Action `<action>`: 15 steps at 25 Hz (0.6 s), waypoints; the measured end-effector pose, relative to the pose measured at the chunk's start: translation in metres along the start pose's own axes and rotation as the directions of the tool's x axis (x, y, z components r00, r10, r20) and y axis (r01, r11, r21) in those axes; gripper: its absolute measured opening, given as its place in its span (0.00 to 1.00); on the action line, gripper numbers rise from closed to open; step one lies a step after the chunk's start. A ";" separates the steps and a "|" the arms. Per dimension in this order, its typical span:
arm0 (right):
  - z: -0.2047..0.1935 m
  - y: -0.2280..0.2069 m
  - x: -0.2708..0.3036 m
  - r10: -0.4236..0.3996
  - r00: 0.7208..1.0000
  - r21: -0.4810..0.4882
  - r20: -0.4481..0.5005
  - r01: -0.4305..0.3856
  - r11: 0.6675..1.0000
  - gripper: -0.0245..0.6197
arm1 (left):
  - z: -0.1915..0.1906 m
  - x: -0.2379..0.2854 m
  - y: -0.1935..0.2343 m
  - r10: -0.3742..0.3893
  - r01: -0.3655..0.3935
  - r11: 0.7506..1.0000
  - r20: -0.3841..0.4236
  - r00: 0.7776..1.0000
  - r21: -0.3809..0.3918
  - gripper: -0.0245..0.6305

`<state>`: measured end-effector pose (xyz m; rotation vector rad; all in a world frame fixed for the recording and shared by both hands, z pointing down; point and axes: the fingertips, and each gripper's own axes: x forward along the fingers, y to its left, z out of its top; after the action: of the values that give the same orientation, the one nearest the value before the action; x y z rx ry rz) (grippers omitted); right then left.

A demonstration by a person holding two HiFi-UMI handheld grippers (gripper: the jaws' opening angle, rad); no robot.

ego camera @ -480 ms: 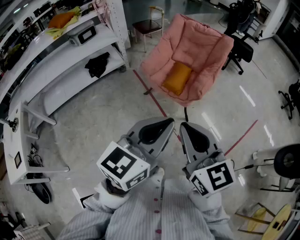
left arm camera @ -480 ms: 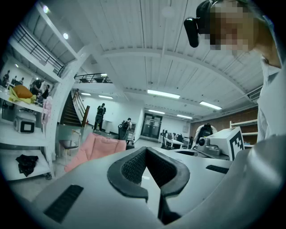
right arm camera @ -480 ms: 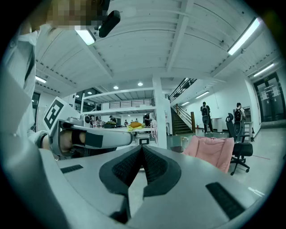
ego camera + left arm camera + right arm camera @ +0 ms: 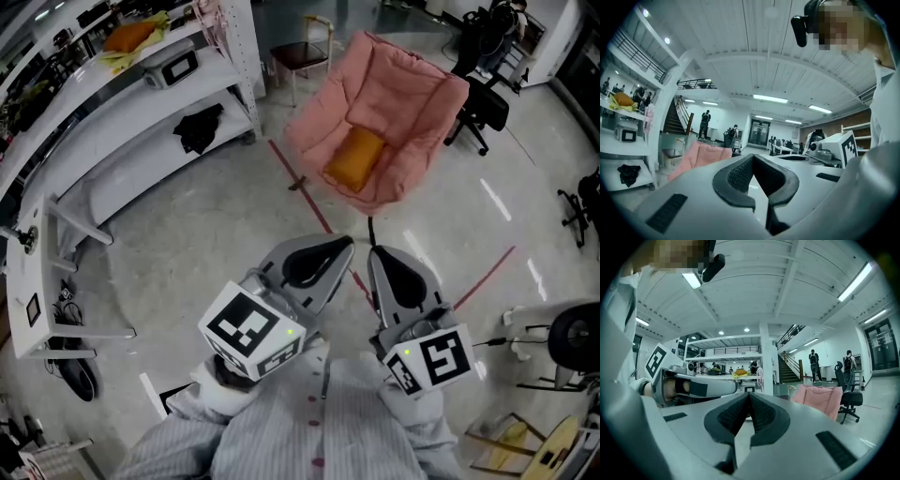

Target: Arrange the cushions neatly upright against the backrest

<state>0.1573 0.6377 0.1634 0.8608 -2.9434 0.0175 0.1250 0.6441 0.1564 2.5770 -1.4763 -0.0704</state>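
Pale floor [image 4: 187, 253] bears one pink chair [image 4: 403, 103], one orange cushion [image 4: 354, 157].

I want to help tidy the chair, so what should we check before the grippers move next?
Left gripper empty: ok, jaws together, nothing between.
Right gripper empty: ok, same.
Jaws open to grab: not ok, both shut.
Orange cushion near enough: not ok, it sits in the pink chair, far off.
Cushion upright against backrest: not ok, seems to lie low in the seat.
Way there: ok, only red tape on the floor.
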 end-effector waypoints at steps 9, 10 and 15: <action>-0.007 -0.012 0.030 -0.020 1.000 0.006 -0.018 0.020 1.000 0.06 | -0.003 0.013 0.030 -0.018 0.018 1.000 -0.003 1.000 -0.001 0.05; -0.007 -0.015 0.038 -0.025 1.000 0.006 -0.018 0.025 1.000 0.06 | -0.003 0.016 0.037 -0.025 0.025 1.000 -0.005 1.000 0.001 0.05; -0.004 -0.035 0.087 -0.051 0.998 0.004 -0.027 0.051 0.999 0.06 | 0.008 0.041 0.085 -0.055 0.055 0.998 -0.006 0.998 0.011 0.05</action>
<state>0.1038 0.5616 0.1735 0.9281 -2.8966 0.0322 0.0726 0.5660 0.1645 2.6250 -1.4081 -0.0622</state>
